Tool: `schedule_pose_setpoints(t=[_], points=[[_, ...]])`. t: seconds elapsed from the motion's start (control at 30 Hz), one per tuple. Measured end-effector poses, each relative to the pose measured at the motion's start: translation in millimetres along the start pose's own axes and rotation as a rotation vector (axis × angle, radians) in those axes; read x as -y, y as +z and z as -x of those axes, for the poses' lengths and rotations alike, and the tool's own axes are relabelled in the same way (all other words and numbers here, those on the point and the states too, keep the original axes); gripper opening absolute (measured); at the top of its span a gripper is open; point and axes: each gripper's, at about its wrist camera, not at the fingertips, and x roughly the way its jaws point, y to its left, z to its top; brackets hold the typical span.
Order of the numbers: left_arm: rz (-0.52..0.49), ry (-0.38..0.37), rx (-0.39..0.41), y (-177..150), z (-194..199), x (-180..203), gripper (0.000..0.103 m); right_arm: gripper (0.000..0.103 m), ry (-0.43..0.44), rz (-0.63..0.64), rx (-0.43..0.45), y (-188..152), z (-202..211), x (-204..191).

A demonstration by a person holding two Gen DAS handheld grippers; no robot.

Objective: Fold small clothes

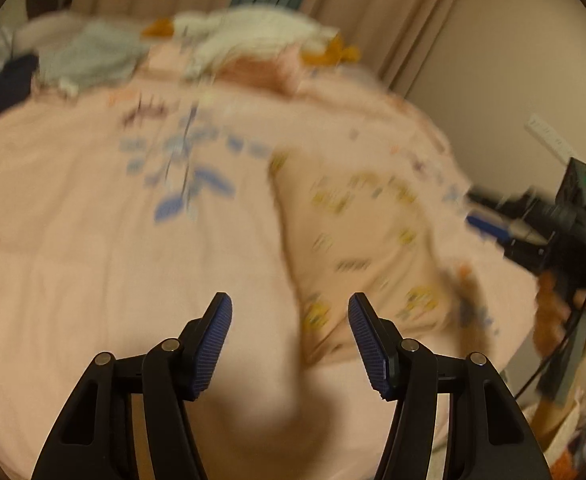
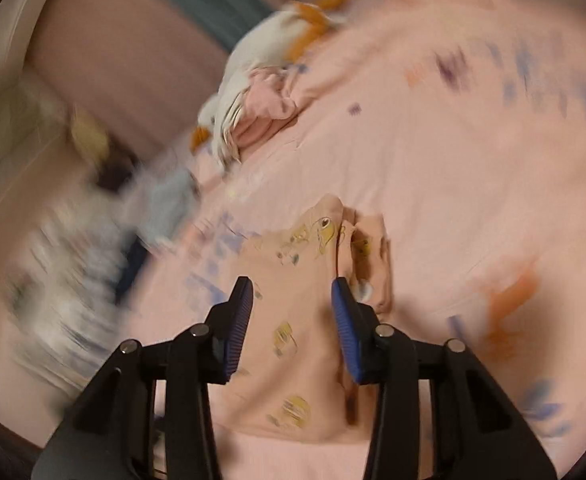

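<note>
Your left gripper (image 1: 290, 344) is open and holds nothing above the pink bed cover (image 1: 93, 260). The small peach garment (image 1: 357, 232) lies flat on the bed at 2 o'clock from it. Your right gripper (image 2: 292, 322) is open too, and the garment (image 2: 293, 320) lies under its fingers.

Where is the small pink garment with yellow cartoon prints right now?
The small pink garment with yellow cartoon prints lies on the pink floral bedspread, directly below the open right gripper; in the left wrist view it lies right of centre.
</note>
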Motion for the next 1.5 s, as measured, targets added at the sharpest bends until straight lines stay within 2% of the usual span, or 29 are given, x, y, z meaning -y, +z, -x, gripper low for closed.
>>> schedule_pose_setpoints(t=[0.07,0.1,0.17,0.2,0.23,0.3,0.47,0.6,0.67,0.73,0.77,0.87,0.9,0.97,1.03,1.07,1.1,1.17,1.2,1.23,1.27,1.3,1.4,1.5], points=[[-0.022,-0.006,0.034,4,1,5,0.061,0.043,-0.084,0.124,-0.035,-11,-5,-17],[-0.026,-0.004,0.026,4,-2,5,0.061,0.043,-0.097,0.152,-0.059,-16,-10,-18],[-0.01,-0.007,-0.023,1,-12,1,0.061,0.044,-0.087,0.123,-0.131,-27,-21,-3],[0.004,-0.012,-0.046,-1,-16,-3,0.061,0.045,-0.065,0.054,-0.176,-33,-28,11],[0.024,-0.015,-0.075,-3,-21,-7,0.061,0.036,-0.051,0.022,-0.214,-38,-31,21],[0.067,-0.012,-0.132,-7,-31,-17,0.061,0.01,-0.028,0.03,-0.304,-50,-43,29],[0.137,-0.005,-0.139,-7,-27,-33,0.061,0.009,0.009,0.021,-0.2,-45,-5,34],[0.162,0.0,-0.142,-6,-29,-38,0.061,0.009,-0.073,0.019,-0.239,-54,-8,51],[0.161,0.008,-0.163,-6,-34,-38,0.061,0.012,-0.129,0.066,-0.268,-57,-21,45],[0.148,0.019,-0.161,-7,-34,-35,0.061,0.025,-0.182,0.146,-0.27,-54,-22,35],[0.135,0.03,-0.148,-7,-32,-32,0.061,0.026,-0.181,0.134,-0.257,-50,-17,35],[0.08,0.086,-0.062,-2,-24,-19,0.061,0.026,-0.127,0.033,-0.155,-31,9,40],[0.051,0.1,-0.03,1,-22,-11,0.061,0.026,-0.121,0.025,-0.085,-25,19,38],[-0.02,0.092,-0.006,6,-26,5,0.059,0.027,-0.125,0.05,-0.018,-21,23,31],[-0.126,0.062,-0.044,7,-40,27,0.044,0.026,-0.084,0.052,-0.038,-21,8,24],[-0.152,0.054,-0.072,5,-48,34,0.042,0.026,-0.053,0.058,-0.071,-22,-2,22],[-0.161,0.041,-0.1,1,-57,40,0.042,0.022,-0.053,0.079,-0.116,-26,-17,21],[-0.184,0.029,-0.189,-13,-79,46,0.042,0.015,-0.175,0.124,-0.169,-34,-45,17],[-0.225,0.08,-0.194,-21,-86,49,0.042,0.012,-0.238,0.149,-0.204,-39,-57,18],[-0.282,0.12,-0.148,-27,-82,53,0.042,0.012,-0.24,0.164,-0.197,-40,-59,15],[-0.31,0.133,-0.143,-29,-79,55,0.042,0.012,-0.235,0.181,-0.183,-39,-55,13],[-0.315,0.139,-0.152,-30,-74,55,0.042,0.012,-0.224,0.186,-0.168,-39,-48,13],[-0.227,0.117,-0.183,-28,-61,37,0.042,0.012,-0.185,0.147,-0.153,-37,-37,22],[-0.174,0.085,-0.212,-18,-47,26,0.043,0.025,-0.12,0.012,-0.145,-34,-20,44]])
